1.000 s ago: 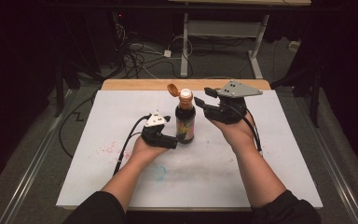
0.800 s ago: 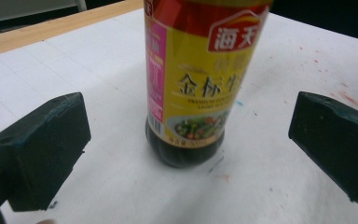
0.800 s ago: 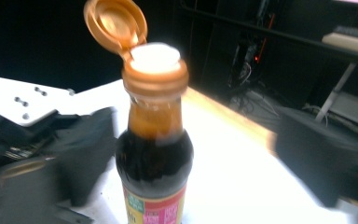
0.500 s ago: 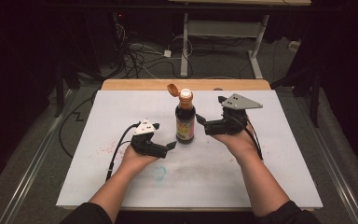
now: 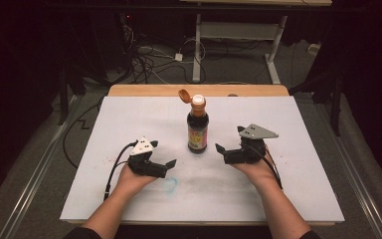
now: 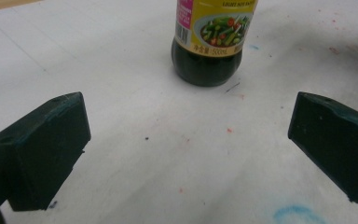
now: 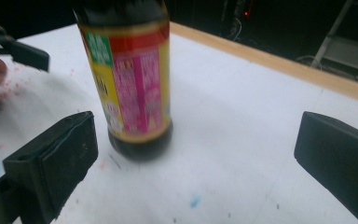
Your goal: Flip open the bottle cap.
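Note:
A dark soy sauce bottle point(image 5: 198, 127) stands upright in the middle of the white sheet point(image 5: 278, 189), its orange flip cap point(image 5: 184, 94) hanging open to the left. My left gripper point(image 5: 163, 153) rests low, left of and nearer than the bottle, apart from it. Its jaws have just been opening and hold nothing. In the left gripper view the bottle point(image 6: 209, 42) stands beyond the open gripper point(image 6: 186, 154). My right gripper point(image 5: 229, 139) sits to the bottle's right; its jaws have also just been opening, and nothing is between them. In the right gripper view the bottle point(image 7: 130, 93) stands ahead of the left jaw.
The sheet covers a wooden table whose far edge point(image 5: 144, 90) shows bare. Faint blue and red marks point(image 5: 169, 185) stain the sheet near my left hand. Cables and a desk frame point(image 5: 199, 45) lie on the floor beyond the table.
Both hands have drawn back from the bottle, outward and toward the near edge. The right gripper has dropped from cap height to the sheet. Both pairs of jaws stand wider.

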`<state>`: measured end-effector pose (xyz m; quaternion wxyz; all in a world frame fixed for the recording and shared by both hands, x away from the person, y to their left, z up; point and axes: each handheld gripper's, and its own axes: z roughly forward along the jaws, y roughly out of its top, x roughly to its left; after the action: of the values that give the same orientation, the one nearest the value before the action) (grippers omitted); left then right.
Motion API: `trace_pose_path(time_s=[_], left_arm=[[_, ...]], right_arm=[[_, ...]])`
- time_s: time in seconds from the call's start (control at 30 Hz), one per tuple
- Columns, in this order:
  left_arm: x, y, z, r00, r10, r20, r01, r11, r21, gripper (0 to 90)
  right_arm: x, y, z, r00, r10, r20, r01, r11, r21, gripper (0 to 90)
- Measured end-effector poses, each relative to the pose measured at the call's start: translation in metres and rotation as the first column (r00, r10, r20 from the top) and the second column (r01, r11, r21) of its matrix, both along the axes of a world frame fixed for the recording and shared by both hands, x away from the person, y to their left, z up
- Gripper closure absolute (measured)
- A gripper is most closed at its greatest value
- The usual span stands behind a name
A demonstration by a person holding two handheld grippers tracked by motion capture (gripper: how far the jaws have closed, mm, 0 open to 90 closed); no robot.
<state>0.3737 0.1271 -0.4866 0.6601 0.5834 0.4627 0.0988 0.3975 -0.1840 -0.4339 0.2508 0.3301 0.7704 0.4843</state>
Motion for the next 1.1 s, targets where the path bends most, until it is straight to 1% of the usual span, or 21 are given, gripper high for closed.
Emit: trace_pose_path(time_s=[0.07,0.13,0.2,0.23,0.3,0.4,0.47,0.53,0.57,0.67,0.73,0.83,0.9,0.93,0.97,1.1], left_arm=[[-0.003,0.004,-0.002,1.0000,0.005,-0.003,-0.005,1.0000,0.004,0.0],[-0.005,0.008,-0.003,0.9999,0.008,-0.013,-0.008,1.0000,-0.005,0.0],[-0.009,0.011,-0.002,0.9999,0.008,-0.012,-0.008,1.0000,-0.005,0.0],[-0.012,0.020,-0.004,0.9986,-0.053,0.002,0.053,0.9942,0.094,0.0],[-0.017,0.022,-0.005,0.9988,-0.048,0.009,0.047,0.9940,0.099,0.0],[-0.023,0.030,-0.005,0.9986,-0.051,0.016,0.049,0.9888,0.141,0.0],[-0.027,0.034,-0.006,0.9989,-0.043,0.017,0.040,0.9878,0.151,0.0],[-0.032,0.041,-0.006,0.9986,-0.047,0.023,0.042,0.9821,0.183,0.0],[-0.034,0.030,-0.004,0.9992,0.038,0.016,-0.037,0.9993,-0.005,0.0],[-0.040,0.036,-0.005,0.9985,0.049,0.025,-0.049,0.9988,-0.003,0.0],[-0.044,0.040,-0.005,0.9979,0.059,0.025,-0.059,0.9982,-0.011,0.0],[-0.050,0.047,-0.005,0.9959,0.082,0.040,-0.081,0.9966,-0.016,0.0],[-0.052,0.051,-0.006,0.9942,0.094,0.051,-0.094,0.9955,-0.018,0.0],[-0.052,0.052,-0.006,0.9938,0.100,0.049,-0.099,0.9948,-0.021,0.0],[-0.052,0.053,-0.006,0.9936,0.104,0.044,-0.103,0.9942,-0.031,0.0],[-0.051,0.052,-0.006,0.9934,0.106,0.043,-0.105,0.9942,-0.025,0.0]], right_arm=[[-0.003,-0.005,-0.007,0.9999,-0.012,-0.012,0.012,1.000,-0.005,0.2],[-0.006,-0.010,-0.013,0.9995,-0.023,-0.020,0.023,1.000,-0.006,0.2],[-0.010,-0.015,-0.018,0.9992,-0.030,-0.024,0.030,1.000,-0.006,0.2],[-0.012,-0.017,-0.021,0.9991,-0.034,-0.024,0.033,0.999,-0.005,0.2],[-0.016,-0.022,-0.025,0.9988,-0.041,-0.027,0.041,0.999,-0.005,0.2],[-0.024,-0.029,-0.030,0.9983,-0.054,-0.022,0.053,0.999,-0.011,0.2],[-0.030,-0.034,-0.033,0.9976,-0.065,-0.022,0.065,0.998,-0.008,0.2],[-0.036,-0.041,-0.036,0.9969,-0.075,-0.022,0.075,0.997,-0.005,0.2],[-0.039,-0.044,-0.037,0.9964,-0.081,-0.024,0.081,0.997,-0.002,0.2],[-0.047,-0.054,-0.040,0.9955,-0.093,-0.022,0.092,0.996,-0.012,0.2],[-0.052,-0.059,-0.041,0.9948,-0.100,-0.021,0.099,0.995,-0.014,0.2],[-0.059,-0.066,-0.042,0.9936,-0.112,-0.019,0.111,0.994,-0.009,0.2],[-0.063,-0.070,-0.043,0.9930,-0.118,-0.009,0.118,0.993,-0.007,0.2],[-0.064,-0.071,-0.044,0.9931,-0.117,-0.005,0.117,0.993,-0.009,0.2],[-0.064,-0.071,-0.045,0.9929,-0.119,-0.011,0.118,0.993,-0.012,0.2],[-0.063,-0.071,-0.045,0.9921,-0.125,-0.005,0.125,0.992,-0.009,0.2]])
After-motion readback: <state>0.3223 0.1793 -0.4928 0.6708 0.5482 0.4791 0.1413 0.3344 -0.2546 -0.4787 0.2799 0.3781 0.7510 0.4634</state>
